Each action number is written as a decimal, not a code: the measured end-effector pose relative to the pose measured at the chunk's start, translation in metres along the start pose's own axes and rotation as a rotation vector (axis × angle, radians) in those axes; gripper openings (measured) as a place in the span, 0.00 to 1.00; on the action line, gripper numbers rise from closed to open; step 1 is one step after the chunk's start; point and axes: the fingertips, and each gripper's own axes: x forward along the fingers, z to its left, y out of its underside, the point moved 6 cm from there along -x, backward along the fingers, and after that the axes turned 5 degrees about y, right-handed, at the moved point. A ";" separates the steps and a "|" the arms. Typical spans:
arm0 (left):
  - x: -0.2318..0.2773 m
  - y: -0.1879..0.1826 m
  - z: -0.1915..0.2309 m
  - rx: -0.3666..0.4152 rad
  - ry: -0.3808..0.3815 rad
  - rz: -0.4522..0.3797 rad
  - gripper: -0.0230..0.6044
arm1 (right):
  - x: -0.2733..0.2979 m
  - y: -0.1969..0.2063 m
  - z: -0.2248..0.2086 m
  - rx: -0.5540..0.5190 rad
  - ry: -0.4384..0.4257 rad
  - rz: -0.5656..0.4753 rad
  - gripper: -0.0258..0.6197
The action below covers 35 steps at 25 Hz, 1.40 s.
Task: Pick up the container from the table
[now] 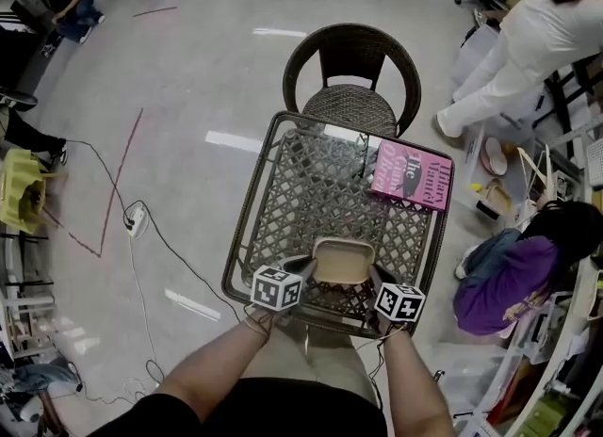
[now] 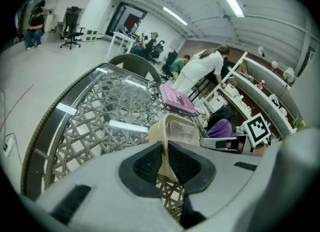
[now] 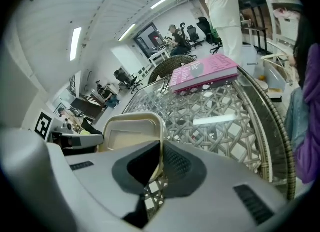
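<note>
Container: a shallow tub (image 1: 343, 261) of pale beige, slightly see-through plastic, rectangular with rounded corners and a rolled rim; it is open-topped and sits at the table's 6 o'clock edge, between my two grippers.
Left gripper (image 2: 164, 163): my jaws are pressed together on the tub's thin left wall, one black ribbed pad inside and one outside, with the rim standing up above them.
Right gripper (image 3: 160, 168): the same grip on the tub's right wall, with its dark textured pads closed on the rim from both sides.
Contact with table: I cannot tell whether the tub's base touches the top.
Table (image 1: 247, 209): squarish with rounded corners, a grey-brown wicker lattice under a clear glossy sheet that catches the ceiling lights, and a thick woven band around the rim.
Book (image 1: 412, 175): a flat pink hardback with pale lettering, lying at the table's 2 o'clock corner, well apart from the tub.
Chair (image 1: 350, 96): dark woven wicker with a round seat and curved hoop back, just beyond the table at 12 o'clock.
</note>
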 end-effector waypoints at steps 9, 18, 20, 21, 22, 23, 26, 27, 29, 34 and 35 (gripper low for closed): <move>-0.037 -0.024 -0.029 0.099 0.009 -0.086 0.09 | -0.060 -0.024 0.034 -0.045 -0.039 -0.134 0.08; -0.066 -0.048 -0.057 0.249 -0.022 -0.158 0.10 | -0.100 -0.047 0.059 -0.127 -0.050 -0.237 0.08; -0.075 -0.054 -0.064 0.269 -0.026 -0.175 0.10 | -0.110 -0.051 0.066 -0.132 -0.054 -0.259 0.08; -0.081 -0.055 -0.068 0.278 -0.022 -0.183 0.10 | -0.117 -0.051 0.069 -0.132 -0.057 -0.267 0.08; -0.087 -0.056 -0.073 0.288 -0.018 -0.189 0.10 | -0.124 -0.051 0.073 -0.131 -0.060 -0.276 0.08; -0.093 -0.057 -0.077 0.300 -0.014 -0.196 0.10 | -0.131 -0.051 0.077 -0.131 -0.065 -0.284 0.08; -0.111 -0.062 -0.087 0.339 -0.011 -0.218 0.10 | -0.148 -0.052 0.090 -0.146 -0.077 -0.308 0.08; -0.117 -0.064 -0.090 0.349 -0.012 -0.225 0.10 | -0.153 -0.053 0.094 -0.151 -0.079 -0.318 0.08; -0.125 -0.070 -0.094 0.366 -0.009 -0.239 0.10 | -0.160 -0.057 0.101 -0.153 -0.083 -0.341 0.08; -0.145 -0.080 -0.105 0.408 0.001 -0.273 0.10 | -0.175 -0.063 0.115 -0.145 -0.086 -0.385 0.08; -0.146 -0.082 -0.109 0.417 0.003 -0.281 0.10 | -0.178 -0.065 0.115 -0.142 -0.088 -0.391 0.08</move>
